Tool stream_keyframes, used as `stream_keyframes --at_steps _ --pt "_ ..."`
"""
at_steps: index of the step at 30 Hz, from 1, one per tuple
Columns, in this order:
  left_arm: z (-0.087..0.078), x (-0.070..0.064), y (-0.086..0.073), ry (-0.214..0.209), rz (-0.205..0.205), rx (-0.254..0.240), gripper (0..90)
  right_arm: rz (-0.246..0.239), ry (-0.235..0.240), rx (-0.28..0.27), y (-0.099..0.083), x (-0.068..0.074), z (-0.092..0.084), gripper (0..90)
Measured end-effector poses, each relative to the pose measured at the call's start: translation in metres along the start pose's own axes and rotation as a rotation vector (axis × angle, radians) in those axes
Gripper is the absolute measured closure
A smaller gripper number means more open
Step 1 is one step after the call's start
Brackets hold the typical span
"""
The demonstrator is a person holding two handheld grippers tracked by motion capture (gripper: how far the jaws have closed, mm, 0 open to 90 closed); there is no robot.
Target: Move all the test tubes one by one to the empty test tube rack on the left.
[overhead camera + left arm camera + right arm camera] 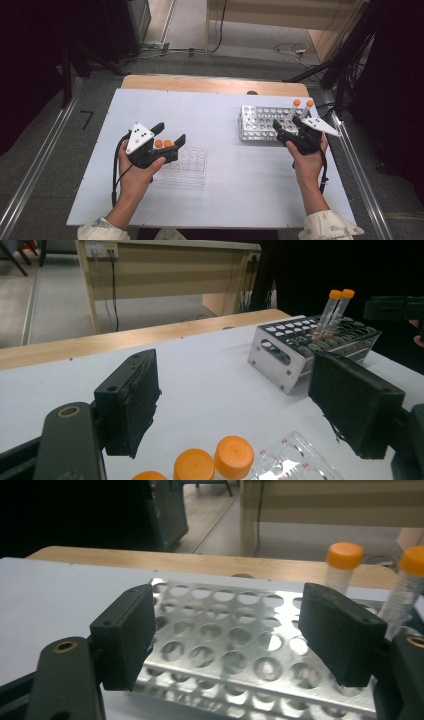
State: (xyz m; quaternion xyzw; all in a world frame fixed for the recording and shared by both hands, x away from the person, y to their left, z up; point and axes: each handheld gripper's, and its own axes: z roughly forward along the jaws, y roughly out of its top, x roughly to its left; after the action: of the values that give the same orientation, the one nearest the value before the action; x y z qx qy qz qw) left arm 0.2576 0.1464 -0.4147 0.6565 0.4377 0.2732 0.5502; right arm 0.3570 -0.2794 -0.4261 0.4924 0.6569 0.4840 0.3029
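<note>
A clear plastic rack (187,165) lies left of centre on the white table, with orange-capped tubes (163,143) standing at its left end. My left gripper (170,132) hovers open just over those tubes, nothing between its pads. In the left gripper view three orange caps (233,455) stand below the open jaws (240,390). A metal rack (257,122) sits at the right and holds two upright orange-capped tubes (302,105). My right gripper (286,121) is open above that rack's right part. In the right gripper view the two tubes (342,565) stand to the right of the far jaw, over the metal rack (225,645).
The white board (225,190) rests on a wooden table whose edge (215,84) shows at the back. Metal rails (40,165) run along both sides on the floor. Cables and dark stands lie beyond the table. A wooden desk (170,270) stands farther back.
</note>
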Motion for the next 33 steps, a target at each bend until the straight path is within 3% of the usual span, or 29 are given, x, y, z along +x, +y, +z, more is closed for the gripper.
stream_keyframes --at_steps 5,11,15,23,33 --pt "-0.001 -0.001 0.000 -0.004 0.000 -0.003 21.4 -0.012 -0.071 -0.003 -0.001 -0.012 0.015 23.4" --pt "-0.001 0.000 0.000 -0.008 -0.002 -0.001 21.6 -0.008 -0.118 -0.009 0.002 -0.026 0.033 26.4" --pt "0.000 -0.002 -0.002 -0.014 0.002 0.008 21.6 -0.032 -0.154 0.017 0.003 -0.032 0.045 30.2" --pt "0.005 -0.004 -0.007 -0.027 0.004 0.030 21.7 -0.016 -0.180 0.031 -0.004 -0.039 0.058 36.5" --pt "0.002 -0.005 -0.003 -0.034 0.001 0.008 21.8 -0.009 -0.226 0.036 -0.008 -0.045 0.071 48.5"
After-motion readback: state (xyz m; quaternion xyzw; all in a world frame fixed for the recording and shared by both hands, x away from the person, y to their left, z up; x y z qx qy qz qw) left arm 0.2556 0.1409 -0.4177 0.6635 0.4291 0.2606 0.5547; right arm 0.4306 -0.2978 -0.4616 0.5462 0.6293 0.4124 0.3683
